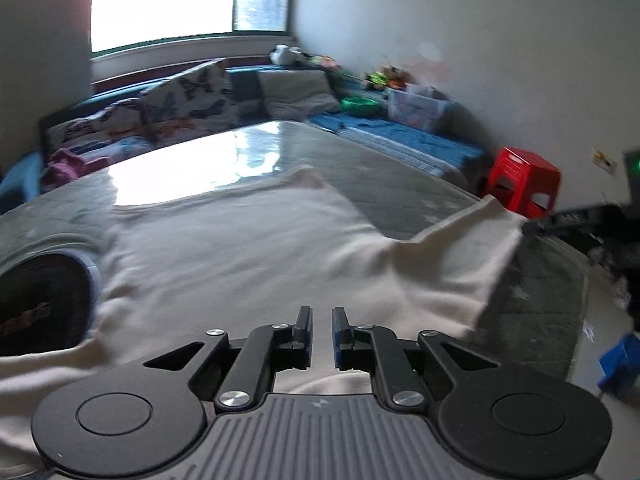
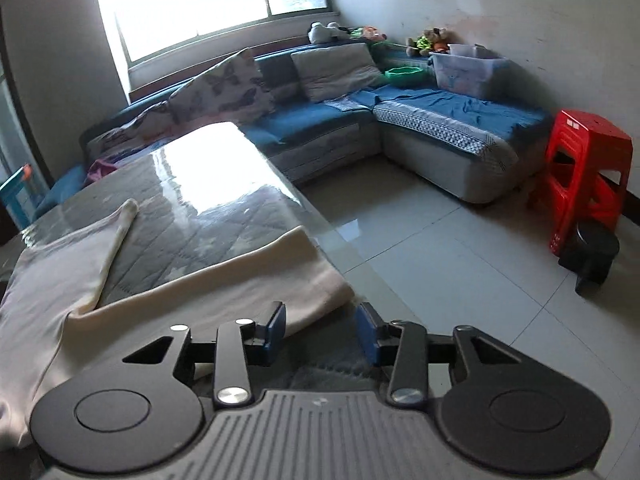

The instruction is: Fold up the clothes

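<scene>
Lying spread over the glass-topped table (image 2: 224,184), the cream garment (image 1: 240,248) is partly folded, one sleeve (image 2: 120,236) laid across its body. The left gripper (image 1: 322,334) hangs over the near hem with its jaws nearly together; whether cloth is pinched between them cannot be told. The right gripper (image 2: 322,326) stands part-open and empty at the table's edge beside the other sleeve (image 2: 256,284). Judging by this, the sleeve fold is in hand; next comes nipping that sleeve and carrying it inward.
</scene>
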